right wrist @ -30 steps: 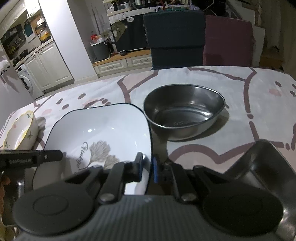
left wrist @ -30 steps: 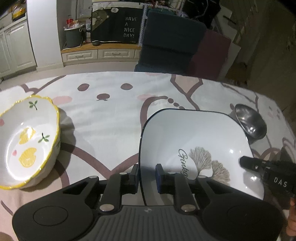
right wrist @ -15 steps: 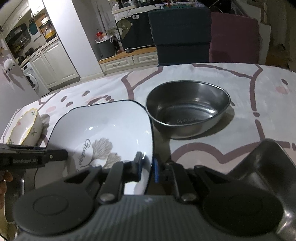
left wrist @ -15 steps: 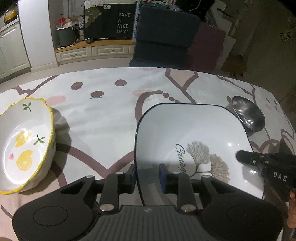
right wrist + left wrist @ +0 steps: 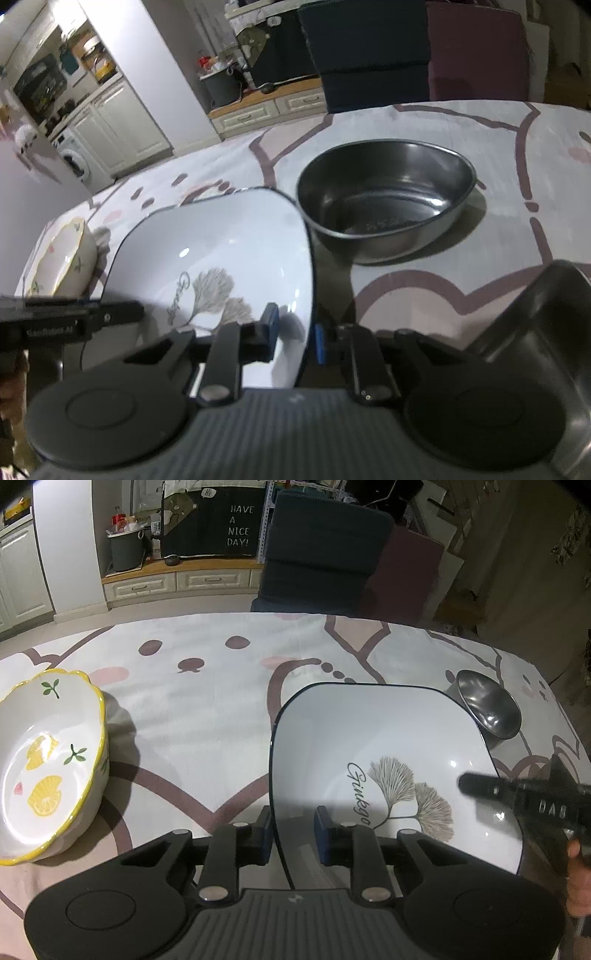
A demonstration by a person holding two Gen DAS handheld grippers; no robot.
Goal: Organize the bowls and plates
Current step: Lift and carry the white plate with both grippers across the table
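Note:
A white square plate [image 5: 376, 746] with a dark rim and a ginkgo print lies on the tablecloth, also in the right wrist view [image 5: 221, 254]. My left gripper [image 5: 293, 829] is open, its jaws straddling the plate's left rim. My right gripper [image 5: 295, 332] is open, its jaws straddling the plate's right rim. A white lemon-print bowl [image 5: 40, 764] with a yellow rim stands left of the plate, also seen from the right wrist [image 5: 66, 258]. A steel bowl [image 5: 384, 203] stands right of the plate, also in the left wrist view [image 5: 487, 709].
A dark metal container [image 5: 535, 332] sits at the near right. The tablecloth [image 5: 207, 709] is white with pink patterns. Two chairs [image 5: 325, 557] stand behind the far table edge. Kitchen cabinets [image 5: 122, 122] are beyond.
Both grippers have opened their jaws wider around the plate's rim. The plate has settled lower, and both cameras have shifted slightly.

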